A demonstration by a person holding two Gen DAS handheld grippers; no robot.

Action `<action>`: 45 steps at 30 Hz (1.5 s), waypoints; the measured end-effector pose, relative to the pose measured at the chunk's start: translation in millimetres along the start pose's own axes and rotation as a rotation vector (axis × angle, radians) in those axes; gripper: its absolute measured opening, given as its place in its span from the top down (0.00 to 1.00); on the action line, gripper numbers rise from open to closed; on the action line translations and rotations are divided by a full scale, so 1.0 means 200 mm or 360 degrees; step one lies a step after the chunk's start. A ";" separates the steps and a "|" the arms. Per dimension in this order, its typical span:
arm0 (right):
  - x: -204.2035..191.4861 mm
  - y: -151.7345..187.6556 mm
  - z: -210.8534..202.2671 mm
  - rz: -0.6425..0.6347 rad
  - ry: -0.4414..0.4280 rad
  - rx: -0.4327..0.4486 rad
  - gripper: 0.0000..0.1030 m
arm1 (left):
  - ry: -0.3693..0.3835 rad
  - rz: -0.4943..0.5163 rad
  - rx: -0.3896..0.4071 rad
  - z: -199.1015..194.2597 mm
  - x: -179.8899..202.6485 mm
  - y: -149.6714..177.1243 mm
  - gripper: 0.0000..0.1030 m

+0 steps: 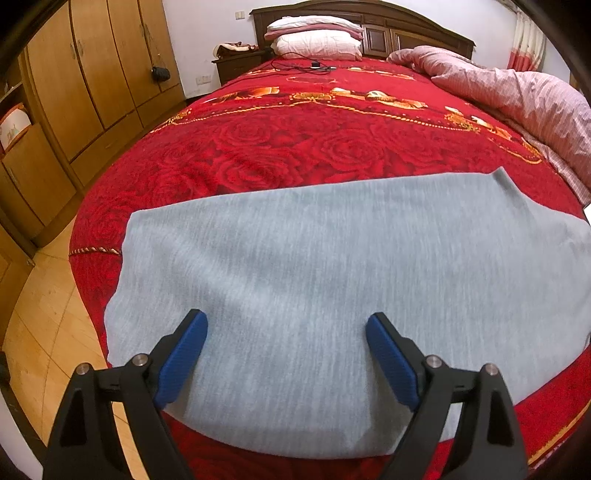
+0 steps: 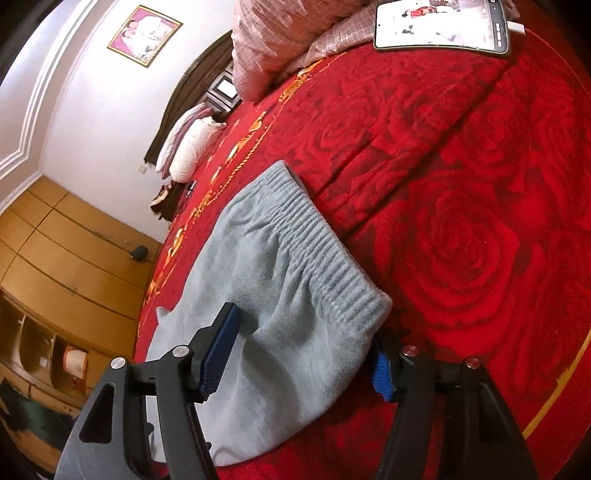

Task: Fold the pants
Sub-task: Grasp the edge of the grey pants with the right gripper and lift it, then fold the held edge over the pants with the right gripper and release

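Observation:
Light grey pants (image 1: pixel 314 280) lie flat across the near end of a red rose bedspread (image 1: pixel 280 151). My left gripper (image 1: pixel 287 325) hovers just over the cloth near its front edge, open, with nothing between its blue pads (image 1: pixel 184 354). In the right wrist view the pants (image 2: pixel 280 354) show their ribbed waistband (image 2: pixel 325 258). My right gripper (image 2: pixel 306 332) is open and straddles the waistband's near corner. Its left finger rests over the fabric, and its right finger is partly hidden behind the corner.
A phone (image 2: pixel 443 26) lies on the bedspread beyond the waistband. A pink quilt (image 1: pixel 517 99) is bunched along the right side of the bed, and pillows (image 1: pixel 317 40) sit at the headboard. A wooden wardrobe (image 1: pixel 85 81) and wood floor (image 1: pixel 48 325) are to the left.

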State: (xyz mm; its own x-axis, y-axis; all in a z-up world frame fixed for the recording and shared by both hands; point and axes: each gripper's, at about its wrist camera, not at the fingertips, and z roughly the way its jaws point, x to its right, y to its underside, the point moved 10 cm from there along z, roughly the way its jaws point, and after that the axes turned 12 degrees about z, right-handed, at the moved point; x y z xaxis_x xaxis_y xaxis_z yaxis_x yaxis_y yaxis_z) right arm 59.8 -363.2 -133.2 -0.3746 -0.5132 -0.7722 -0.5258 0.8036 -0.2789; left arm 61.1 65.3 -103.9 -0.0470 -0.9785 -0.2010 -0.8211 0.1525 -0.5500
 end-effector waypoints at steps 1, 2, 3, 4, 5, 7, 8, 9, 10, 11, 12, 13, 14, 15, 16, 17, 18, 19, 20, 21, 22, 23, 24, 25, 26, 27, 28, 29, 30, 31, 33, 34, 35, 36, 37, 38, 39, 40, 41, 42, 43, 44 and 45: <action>0.00 0.00 0.00 0.0009 0.0004 0.0011 0.52 | 0.0001 -0.0001 0.0001 0.00 0.00 0.00 0.11; 0.02 -0.01 -0.02 0.0034 0.0001 0.0025 0.57 | 0.0003 -0.0004 0.0002 0.00 0.00 0.00 0.11; 0.03 -0.02 -0.04 0.0057 -0.0032 0.0025 0.64 | 0.0007 -0.0007 0.0004 0.00 0.00 0.00 0.11; 0.03 -0.03 -0.06 0.0080 -0.0074 0.0033 0.71 | 0.0011 -0.0009 0.0006 0.00 0.00 0.00 0.11; 0.02 -0.03 -0.07 0.0089 -0.0120 0.0036 0.72 | 0.0014 -0.0011 0.0008 0.00 -0.01 0.00 0.11; -0.01 -0.03 -0.10 0.0051 -0.0136 0.0046 0.77 | 0.0015 -0.0011 0.0008 0.00 0.00 0.00 0.11; -0.03 -0.03 -0.11 0.0004 -0.0133 0.0060 0.79 | 0.0014 -0.0010 0.0008 0.00 0.00 0.00 0.11; -0.07 -0.03 -0.12 -0.0057 -0.0131 0.0077 0.80 | 0.0014 -0.0010 0.0008 0.00 0.00 0.00 0.11; -0.10 -0.03 -0.13 -0.0091 -0.0128 0.0085 0.81 | 0.0015 -0.0012 0.0008 0.00 0.00 0.00 0.11; -0.13 -0.02 -0.14 -0.0139 -0.0121 0.0095 0.82 | 0.0017 -0.0013 0.0009 0.00 0.00 0.00 0.11; -0.17 -0.02 -0.15 -0.0193 -0.0108 0.0104 0.82 | 0.0024 -0.0017 0.0010 0.00 -0.01 0.00 0.11; -0.19 -0.02 -0.16 -0.0223 -0.0100 0.0105 0.82 | 0.0032 -0.0019 0.0010 -0.01 -0.01 -0.01 0.11; -0.23 -0.01 -0.16 -0.0269 -0.0084 0.0104 0.83 | 0.0048 -0.0025 0.0013 -0.01 -0.01 -0.01 0.11; -0.26 -0.01 -0.17 -0.0313 -0.0063 0.0105 0.83 | 0.0062 -0.0033 0.0016 -0.02 -0.01 -0.01 0.11; -0.30 0.00 -0.18 -0.0381 -0.0030 0.0110 0.83 | 0.0098 -0.0059 0.0023 -0.03 -0.02 -0.02 0.11; -0.33 0.00 -0.19 -0.0422 -0.0014 0.0113 0.83 | 0.0124 -0.0081 0.0029 -0.04 -0.03 -0.02 0.12; -0.36 0.02 -0.20 -0.0480 0.0006 0.0117 0.83 | 0.0150 -0.0109 0.0036 -0.06 -0.05 -0.02 0.12; -0.41 0.03 -0.21 -0.0539 0.0023 0.0121 0.83 | 0.0174 -0.0148 0.0045 -0.07 -0.07 -0.02 0.12; -0.46 0.05 -0.22 -0.0607 0.0040 0.0127 0.83 | 0.0184 -0.0173 0.0052 -0.09 -0.09 -0.03 0.12; -0.51 0.07 -0.22 -0.0672 0.0050 0.0131 0.83 | 0.0196 -0.0206 0.0061 -0.10 -0.12 -0.03 0.12; -0.56 0.09 -0.22 -0.0739 0.0055 0.0133 0.83 | 0.0203 -0.0230 0.0072 -0.12 -0.14 -0.04 0.12; -0.62 0.11 -0.22 -0.0815 0.0057 0.0133 0.83 | 0.0203 -0.0246 0.0081 -0.14 -0.16 -0.04 0.12; -0.67 0.14 -0.22 -0.0868 0.0053 0.0130 0.83 | 0.0199 -0.0261 0.0089 -0.15 -0.19 -0.05 0.12; -0.74 0.18 -0.22 -0.0936 0.0040 0.0118 0.83 | 0.0194 -0.0270 0.0094 -0.17 -0.21 -0.05 0.12; -0.79 0.21 -0.20 -0.0979 0.0026 0.0101 0.83 | 0.0189 -0.0275 0.0098 -0.18 -0.23 -0.05 0.12; -0.83 0.23 -0.19 -0.1006 0.0016 0.0090 0.83 | 0.0186 -0.0275 0.0099 -0.19 -0.24 -0.05 0.12; -0.88 0.26 -0.18 -0.1045 -0.0002 0.0073 0.83 | 0.0180 -0.0274 0.0096 -0.20 -0.26 -0.05 0.11; -0.93 0.29 -0.17 -0.1077 -0.0021 0.0056 0.83 | 0.0171 -0.0271 0.0091 -0.21 -0.27 -0.05 0.11; -0.96 0.32 -0.16 -0.1103 -0.0042 0.0038 0.83 | 0.0160 -0.0270 0.0087 -0.22 -0.28 -0.04 0.11; -1.00 0.36 -0.14 -0.1132 -0.0064 0.0017 0.83 | 0.0150 -0.0272 0.0085 -0.23 -0.29 -0.04 0.11; -1.09 0.44 -0.12 -0.1189 -0.0106 -0.0030 0.83 | 0.0148 -0.0286 0.0085 -0.24 -0.31 -0.03 0.11; -1.11 0.47 -0.11 -0.1206 -0.0119 -0.0044 0.83 | 0.0153 -0.0293 0.0087 -0.25 -0.32 -0.03 0.11; -1.15 0.51 -0.10 -0.1233 -0.0139 -0.0064 0.83 | 0.0161 -0.0304 0.0091 -0.25 -0.32 -0.03 0.12; -1.18 0.53 -0.08 -0.1255 -0.0152 -0.0080 0.83 | 0.0167 -0.0314 0.0094 -0.25 -0.33 -0.03 0.12; -1.22 0.58 -0.06 -0.1285 -0.0169 -0.0101 0.83 | 0.0168 -0.0322 0.0097 -0.26 -0.35 -0.03 0.12; -1.24 0.61 -0.05 -0.1302 -0.0178 -0.0117 0.83 | 0.0165 -0.0328 0.0102 -0.26 -0.36 -0.02 0.12; -1.26 0.63 -0.03 -0.1314 -0.0189 -0.0134 0.83 | 0.0161 -0.0332 0.0105 -0.26 -0.37 -0.02 0.11; -1.29 0.67 -0.01 -0.1325 -0.0206 -0.0156 0.83 | 0.0156 -0.0335 0.0107 -0.27 -0.38 -0.01 0.12; -1.32 0.71 0.01 -0.1337 -0.0223 -0.0181 0.83 | 0.0150 -0.0339 0.0107 -0.27 -0.39 -0.01 0.12; -1.34 0.74 0.03 -0.1348 -0.0236 -0.0200 0.83 | 0.0141 -0.0346 0.0106 -0.27 -0.41 0.00 0.12; -1.37 0.77 0.05 -0.1362 -0.0250 -0.0222 0.83 | 0.0134 -0.0353 0.0106 -0.27 -0.42 0.00 0.12; -1.40 0.82 0.07 -0.1384 -0.0264 -0.0248 0.83 | 0.0126 -0.0363 0.0107 -0.28 -0.44 0.01 0.12; -1.42 0.84 0.09 -0.1397 -0.0271 -0.0261 0.83 | 0.0120 -0.0374 0.0109 -0.28 -0.46 0.01 0.12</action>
State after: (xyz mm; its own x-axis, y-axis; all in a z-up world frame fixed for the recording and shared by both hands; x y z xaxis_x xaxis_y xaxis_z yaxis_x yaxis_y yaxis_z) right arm 90.7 -76.8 28.7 0.3231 -0.8585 -0.3982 -0.6758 0.0852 -0.7321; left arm 31.5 148.3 -41.2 0.0962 -0.9954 -0.0013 -0.7743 -0.0741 -0.6284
